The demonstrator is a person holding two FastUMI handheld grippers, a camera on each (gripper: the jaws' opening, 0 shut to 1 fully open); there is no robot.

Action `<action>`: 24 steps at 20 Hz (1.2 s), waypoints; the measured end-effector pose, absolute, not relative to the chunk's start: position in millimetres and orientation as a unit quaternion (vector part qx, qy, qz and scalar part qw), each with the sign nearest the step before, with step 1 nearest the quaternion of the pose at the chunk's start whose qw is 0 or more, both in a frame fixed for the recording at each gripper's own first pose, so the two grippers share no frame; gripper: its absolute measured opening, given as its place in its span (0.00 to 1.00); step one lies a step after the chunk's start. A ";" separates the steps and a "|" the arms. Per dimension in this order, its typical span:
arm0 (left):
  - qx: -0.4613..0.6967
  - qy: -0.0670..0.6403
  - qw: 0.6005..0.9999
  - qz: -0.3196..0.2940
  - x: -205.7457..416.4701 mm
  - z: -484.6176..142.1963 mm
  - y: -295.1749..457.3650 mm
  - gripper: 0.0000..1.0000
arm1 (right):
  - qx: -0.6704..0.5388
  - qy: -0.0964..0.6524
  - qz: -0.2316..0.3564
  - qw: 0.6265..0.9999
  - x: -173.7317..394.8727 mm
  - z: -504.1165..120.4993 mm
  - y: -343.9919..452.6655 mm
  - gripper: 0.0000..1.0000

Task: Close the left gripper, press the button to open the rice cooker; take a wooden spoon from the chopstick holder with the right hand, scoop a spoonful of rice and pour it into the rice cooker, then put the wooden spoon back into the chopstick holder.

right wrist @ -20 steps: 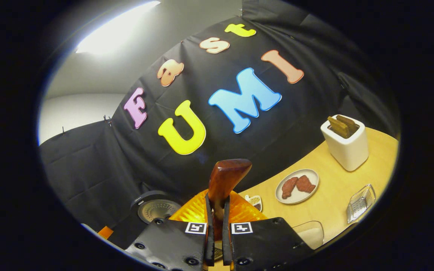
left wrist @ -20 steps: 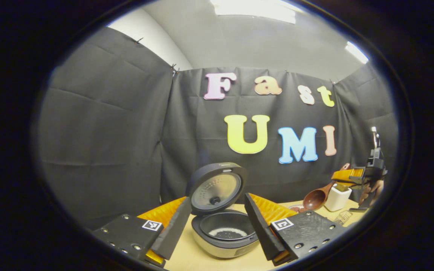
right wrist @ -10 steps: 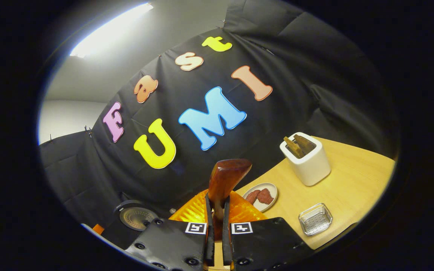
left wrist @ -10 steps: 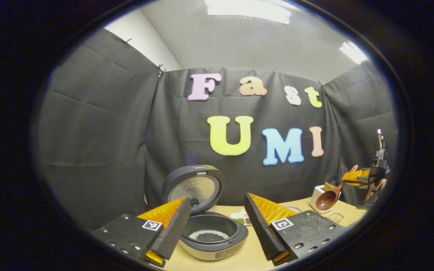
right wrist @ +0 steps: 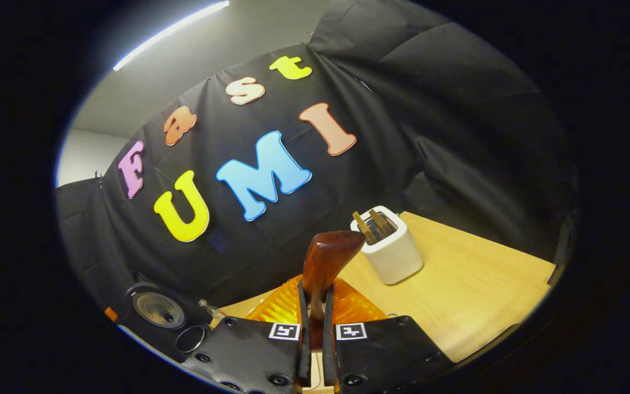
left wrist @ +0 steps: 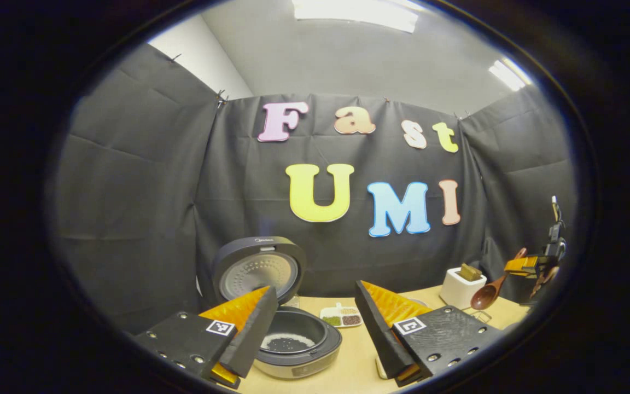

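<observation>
Rice cooker stands open on the table, lid up, inner pot showing a pale ring of rice around dark grains at the bottom. We take the button press as done.

Our left gripper hangs low in front of the cooker, fingers spread wide, nothing between them. One finger crosses in front of the pot rim in the left gripper view; whether it touches we cannot tell.

Our right gripper has its fingers drawn tight on the wooden spoon, clamped on the handle with the butt end poking up past the tips. In the left gripper view the same spoon shows far off at the right edge, bowl hanging down and tilted, just beside the white chopstick holder. The bowl looks empty, though it is small and we would not swear to it.

In the right gripper view the holder sits on the table ahead of the spoon, a couple of wooden utensils standing in it. A small divided dish of grains lies near the cooker.

Our reading: last step, the spoon going back. Next move calls for lining the spoon over the holder's mouth, lowering it among the other utensils, then letting go.
</observation>
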State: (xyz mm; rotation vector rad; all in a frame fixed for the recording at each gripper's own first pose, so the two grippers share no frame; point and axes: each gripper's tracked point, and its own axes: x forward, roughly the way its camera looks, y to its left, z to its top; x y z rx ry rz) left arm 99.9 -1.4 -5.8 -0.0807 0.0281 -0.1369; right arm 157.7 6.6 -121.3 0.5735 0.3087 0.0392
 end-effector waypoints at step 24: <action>-0.010 0.019 0.999 -0.050 84.1 3.7 -4.0 0.89 | 0.224 0.242 0.009 0.944 154.9 -232.6 -4.3 0.25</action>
